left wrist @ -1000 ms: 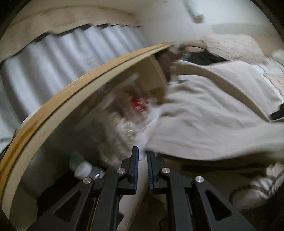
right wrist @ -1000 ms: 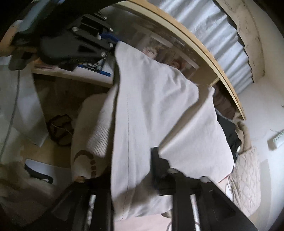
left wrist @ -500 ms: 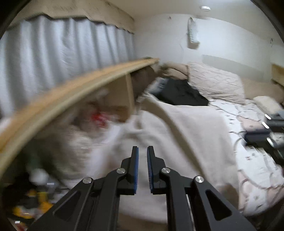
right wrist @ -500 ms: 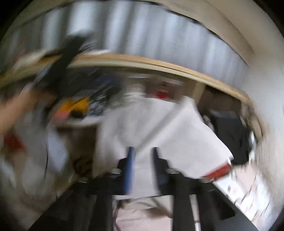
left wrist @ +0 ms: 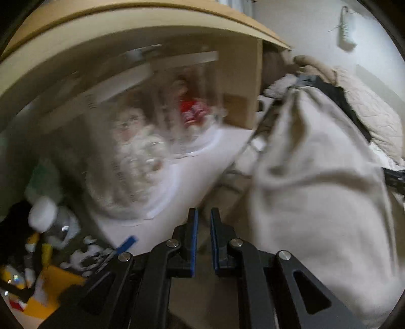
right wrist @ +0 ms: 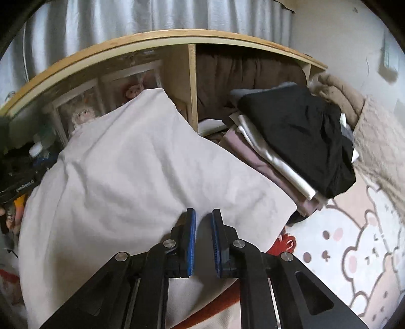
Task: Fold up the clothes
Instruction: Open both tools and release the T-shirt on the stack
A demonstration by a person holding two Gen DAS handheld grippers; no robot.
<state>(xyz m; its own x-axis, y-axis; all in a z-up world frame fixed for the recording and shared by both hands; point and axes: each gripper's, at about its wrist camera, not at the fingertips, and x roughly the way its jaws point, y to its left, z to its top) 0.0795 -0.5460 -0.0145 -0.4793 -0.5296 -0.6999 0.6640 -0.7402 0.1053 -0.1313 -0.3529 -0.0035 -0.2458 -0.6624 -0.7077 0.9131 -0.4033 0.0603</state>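
A pale beige garment [right wrist: 139, 177] lies spread and wrinkled across the bed's edge, its far corner reaching up against the wooden shelf [right wrist: 192, 83]. My right gripper [right wrist: 202, 222] hovers over the garment's near edge, jaws drawn close together with nothing between them. In the left wrist view the same garment [left wrist: 316, 189] bulges on the right. There my left gripper [left wrist: 202, 220] sits to its left, shut and empty, pointing at the white shelf board [left wrist: 197, 164]. This view is blurred by motion.
A stack of folded clothes with a black piece on top [right wrist: 298, 141] sits right of the garment. The bear-print sheet [right wrist: 354, 248] is bare at the right. Dolls in clear boxes [left wrist: 131, 141] and small clutter [left wrist: 43, 243] fill the shelf area. A grey curtain [right wrist: 152, 15] hangs behind.
The right gripper has let go of the beige garment, which now lies spread out, and its jaws have closed. Both views have swung; the left one now faces the shelf again.
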